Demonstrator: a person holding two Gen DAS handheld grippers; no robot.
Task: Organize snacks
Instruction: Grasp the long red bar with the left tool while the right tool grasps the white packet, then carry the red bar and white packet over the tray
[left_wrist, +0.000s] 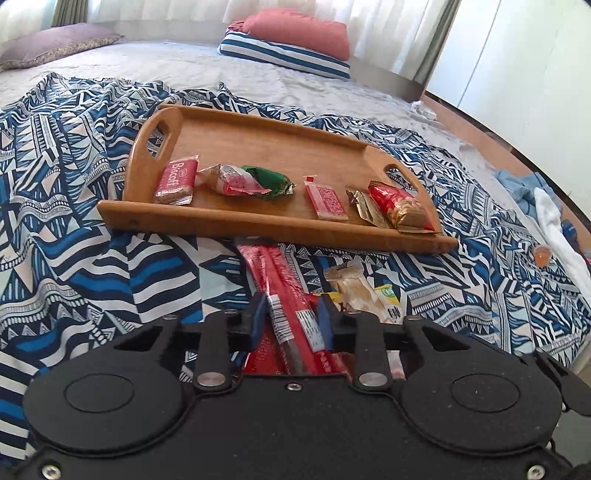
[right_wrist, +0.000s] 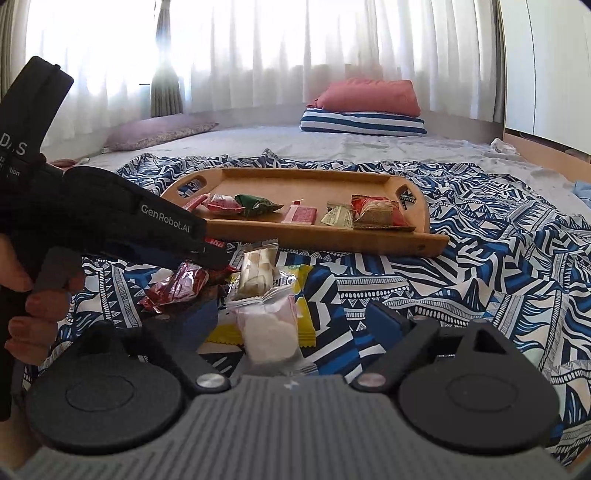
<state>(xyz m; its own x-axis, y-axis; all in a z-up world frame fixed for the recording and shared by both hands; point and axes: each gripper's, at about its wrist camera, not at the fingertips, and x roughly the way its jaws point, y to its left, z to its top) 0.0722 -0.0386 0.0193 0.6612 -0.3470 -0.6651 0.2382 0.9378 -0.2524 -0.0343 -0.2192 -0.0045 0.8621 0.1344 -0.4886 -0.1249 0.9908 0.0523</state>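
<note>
A wooden tray (left_wrist: 258, 225) lies on the patterned blanket with several snacks along its near side: a red Biscoff packet (left_wrist: 175, 181), a green packet (left_wrist: 271, 181), a pink packet (left_wrist: 328, 203) and a red cracker packet (left_wrist: 399, 206). In front of the tray, my left gripper (left_wrist: 291, 306) is shut on a long red packet (left_wrist: 280, 280). My right gripper (right_wrist: 291, 310) stands open around a clear packet of white and pink sweets (right_wrist: 269, 332), and a gap shows beside its right finger. The left gripper (right_wrist: 218, 254) also shows in the right wrist view, over the loose pile.
Loose on the blanket (right_wrist: 480, 258) are a beige packet (right_wrist: 256, 273), a yellow packet (right_wrist: 304, 325) and a dark red foil packet (right_wrist: 177, 286). A hand (right_wrist: 33, 306) holds the left tool. Pillows (right_wrist: 365, 107) lie at the far end. A small orange cup (left_wrist: 542, 254) sits near the bed's right edge.
</note>
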